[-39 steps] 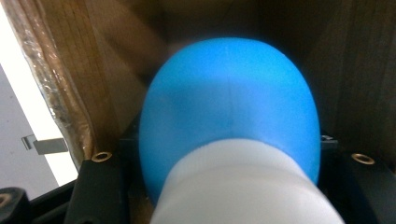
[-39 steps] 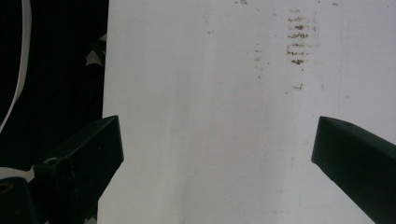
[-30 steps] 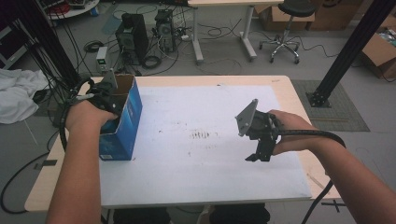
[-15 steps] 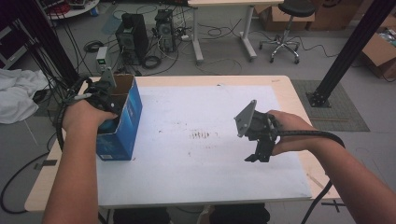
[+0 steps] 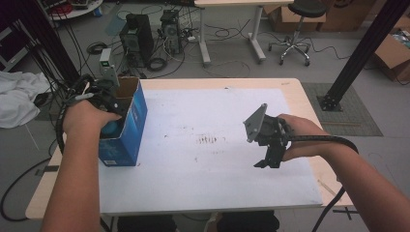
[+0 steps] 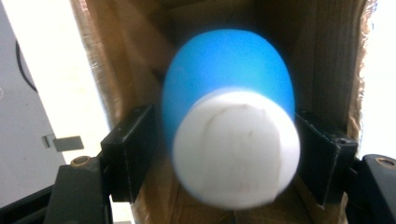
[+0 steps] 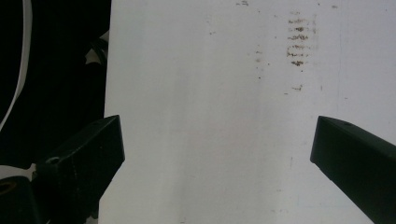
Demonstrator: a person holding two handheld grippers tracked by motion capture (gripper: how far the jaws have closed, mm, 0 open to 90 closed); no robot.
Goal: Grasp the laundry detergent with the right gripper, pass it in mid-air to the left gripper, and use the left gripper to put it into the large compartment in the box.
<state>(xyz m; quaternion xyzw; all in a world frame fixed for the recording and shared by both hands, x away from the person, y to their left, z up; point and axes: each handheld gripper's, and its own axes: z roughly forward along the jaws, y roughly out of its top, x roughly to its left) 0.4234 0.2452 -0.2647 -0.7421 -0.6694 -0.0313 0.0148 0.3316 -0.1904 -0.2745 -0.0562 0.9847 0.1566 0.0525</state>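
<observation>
The left gripper [image 6: 224, 154] has just been opening its jaws; between them, seemingly free, a smooth blue-and-white egg-shaped object [image 6: 231, 135] drops into the cardboard box [image 5: 126, 126]. I'd lift straight out, clear of the fibrous walls. The right gripper [image 5: 269, 161] hangs wide and empty above the white table [image 5: 203, 179].

I log beyond the tongs: two computer towers [image 5: 150, 36] on the floor, office chair [image 5: 296, 21], cardboard boxes [image 5: 394, 53]; left of them, white cloth [image 5: 17, 99]; between them, brown smudges [image 5: 208, 140] on the table [image 5: 193, 188].
</observation>
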